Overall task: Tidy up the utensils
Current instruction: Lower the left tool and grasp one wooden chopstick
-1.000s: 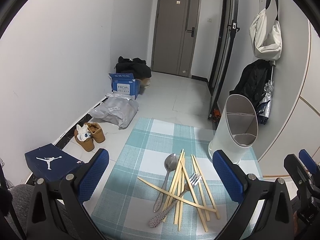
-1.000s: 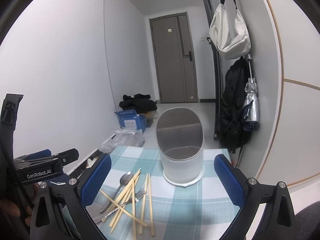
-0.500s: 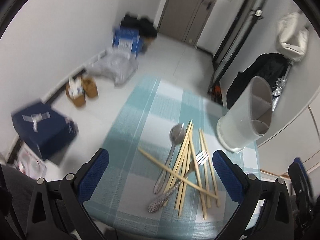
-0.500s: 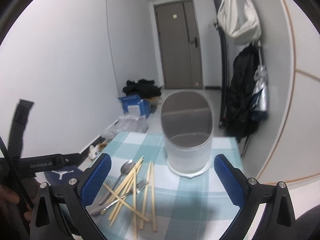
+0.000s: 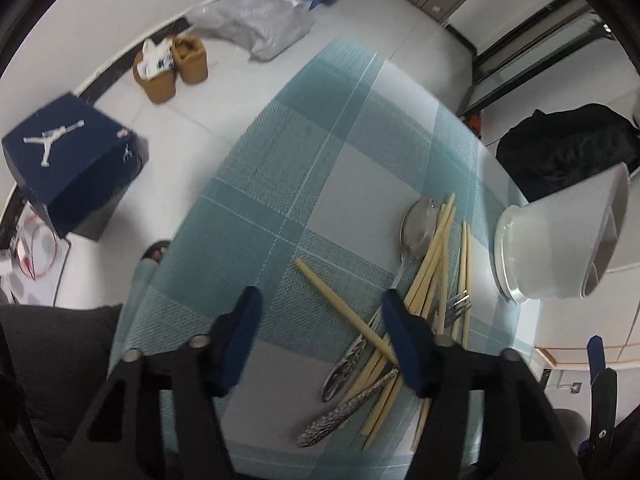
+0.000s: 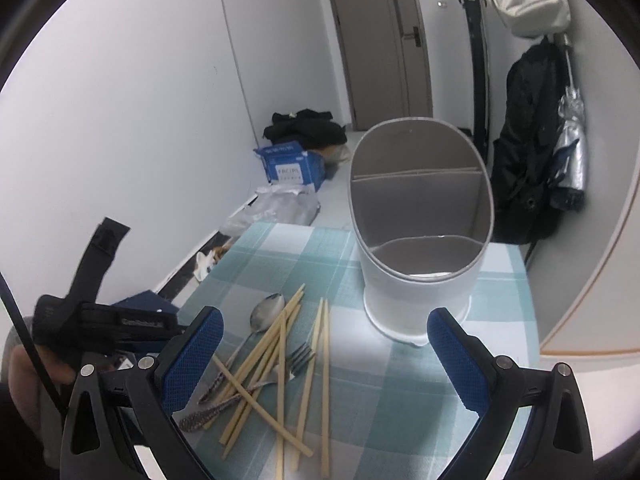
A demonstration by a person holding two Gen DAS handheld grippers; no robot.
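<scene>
The left wrist view looks steeply down from close above the surface point(image 5: 280, 184), its own fingers point(image 5: 404, 340) at the bottom of the frame, over the near edge. The floor beside the surface's left edge fills the upper left. The right wrist view sits lower and faces more level, across the surface toward the door point(image 6: 380, 40) at the far end of the room, with its fingers point(image 6: 196, 356) at the bottom. Both views share the pile of chopsticks point(image 5: 432, 252) point(image 6: 280, 360) and the white holder point(image 5: 560, 248) point(image 6: 420, 240) by the far right corner.
</scene>
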